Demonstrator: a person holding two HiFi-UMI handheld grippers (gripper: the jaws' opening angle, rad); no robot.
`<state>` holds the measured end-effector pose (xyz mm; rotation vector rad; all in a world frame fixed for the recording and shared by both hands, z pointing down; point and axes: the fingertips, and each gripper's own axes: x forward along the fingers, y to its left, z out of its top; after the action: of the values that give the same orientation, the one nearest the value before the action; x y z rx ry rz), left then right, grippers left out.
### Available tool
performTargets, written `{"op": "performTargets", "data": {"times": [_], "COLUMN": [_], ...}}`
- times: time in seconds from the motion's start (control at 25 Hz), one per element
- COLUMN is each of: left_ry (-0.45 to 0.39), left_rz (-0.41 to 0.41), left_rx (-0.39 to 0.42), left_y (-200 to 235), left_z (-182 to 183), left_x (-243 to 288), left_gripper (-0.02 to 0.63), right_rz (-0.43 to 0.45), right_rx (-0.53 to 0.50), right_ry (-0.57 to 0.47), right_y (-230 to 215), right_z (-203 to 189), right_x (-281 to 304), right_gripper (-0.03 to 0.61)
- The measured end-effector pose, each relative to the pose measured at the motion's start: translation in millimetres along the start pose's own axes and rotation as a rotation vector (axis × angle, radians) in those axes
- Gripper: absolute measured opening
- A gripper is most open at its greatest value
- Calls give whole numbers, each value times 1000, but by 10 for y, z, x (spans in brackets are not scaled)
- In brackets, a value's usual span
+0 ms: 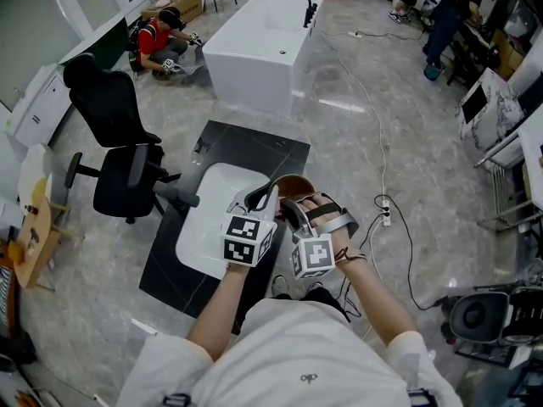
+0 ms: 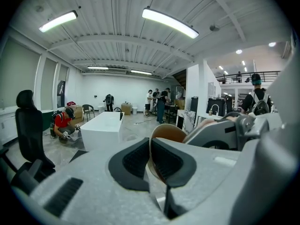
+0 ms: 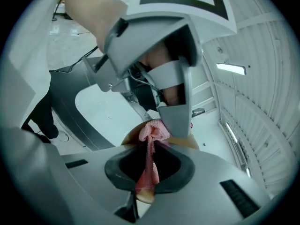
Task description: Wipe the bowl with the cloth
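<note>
A brown bowl (image 1: pixel 294 185) is held up over the white sink. My left gripper (image 1: pixel 265 196) is shut on its rim. In the left gripper view the thin tan edge of the bowl (image 2: pixel 169 133) runs between the two black pads (image 2: pixel 133 161). My right gripper (image 1: pixel 296 214) sits just right of the left one, at the bowl's near side. It is shut on a pink cloth (image 3: pixel 150 158), whose bunched end presses into the bowl (image 3: pixel 190 143). In the right gripper view the left gripper's grey body hangs close above the cloth.
The white sink basin (image 1: pixel 204 227) is set in a dark counter (image 1: pixel 254 147). A black office chair (image 1: pixel 119 155) stands to the left, a white bathtub (image 1: pixel 259 45) beyond. A cable and power strip (image 1: pixel 384 210) lie on the floor at right. A person in red (image 1: pixel 157 41) crouches far left.
</note>
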<state>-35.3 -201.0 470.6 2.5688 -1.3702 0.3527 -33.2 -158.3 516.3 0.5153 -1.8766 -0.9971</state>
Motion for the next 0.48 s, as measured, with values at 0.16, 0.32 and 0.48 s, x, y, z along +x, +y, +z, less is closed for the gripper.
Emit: {"op": "performTargets", "data": {"times": [0.16, 0.32, 0.48], "left_ry": [9, 13, 18], "left_rz": [10, 18, 17], "left_rx": [-3, 8, 31], "left_y": [46, 82, 52], "left_z": [-31, -40, -31], "left_x": [-1, 9, 32], "left_gripper": [25, 25, 26], "right_rz": [28, 53, 78], "right_rx": [-96, -193, -250], "right_ry": [8, 49, 71], "right_y": [98, 134, 168], "right_z": [-61, -157, -225], "right_x": [-33, -46, -58], "right_gripper": [26, 26, 26]}}
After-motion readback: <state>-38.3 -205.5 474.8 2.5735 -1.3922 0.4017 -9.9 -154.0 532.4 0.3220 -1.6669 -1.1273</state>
